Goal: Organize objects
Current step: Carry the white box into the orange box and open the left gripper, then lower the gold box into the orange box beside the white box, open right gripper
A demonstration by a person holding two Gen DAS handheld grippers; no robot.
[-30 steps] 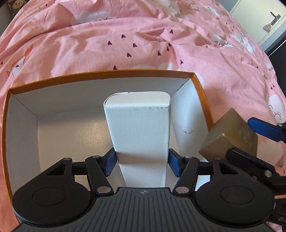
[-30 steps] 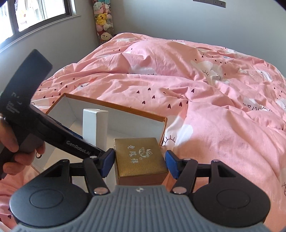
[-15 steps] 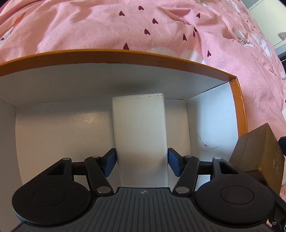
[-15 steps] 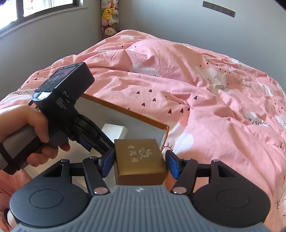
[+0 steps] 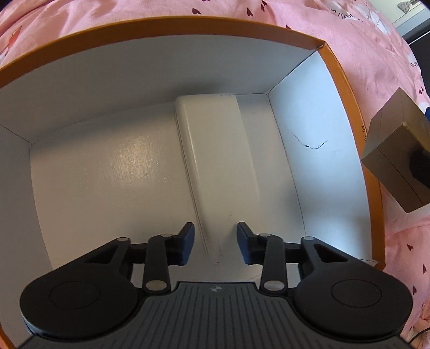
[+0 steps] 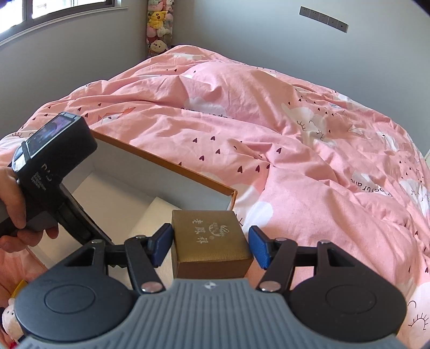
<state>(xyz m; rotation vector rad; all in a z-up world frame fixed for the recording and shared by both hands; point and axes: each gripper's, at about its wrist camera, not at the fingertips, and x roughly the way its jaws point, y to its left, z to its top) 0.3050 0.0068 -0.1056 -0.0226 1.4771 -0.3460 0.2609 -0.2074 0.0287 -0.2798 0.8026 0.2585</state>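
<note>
A long white box (image 5: pixel 217 166) lies flat on the floor of an orange-rimmed carton (image 5: pixel 161 25) with white inner walls. My left gripper (image 5: pixel 215 243) is inside the carton, its blue pads either side of the white box's near end with small gaps; it looks open. My right gripper (image 6: pixel 209 245) is shut on a gold box (image 6: pixel 211 239) with printed characters, held just outside the carton's right wall. The gold box also shows in the left wrist view (image 5: pixel 395 153). The carton (image 6: pixel 188 174) and white box (image 6: pixel 153 214) show in the right wrist view.
The carton sits on a bed with a rumpled pink duvet (image 6: pixel 295 134). A hand holds the left gripper's handle (image 6: pixel 51 161). Plush toys (image 6: pixel 158 24) stand in the room's far corner. A grey wall runs behind the bed.
The white box went from upright in my left gripper to lying flat on the carton floor, and the left jaws eased apart. The right gripper kept holding the gold box beside the carton.
</note>
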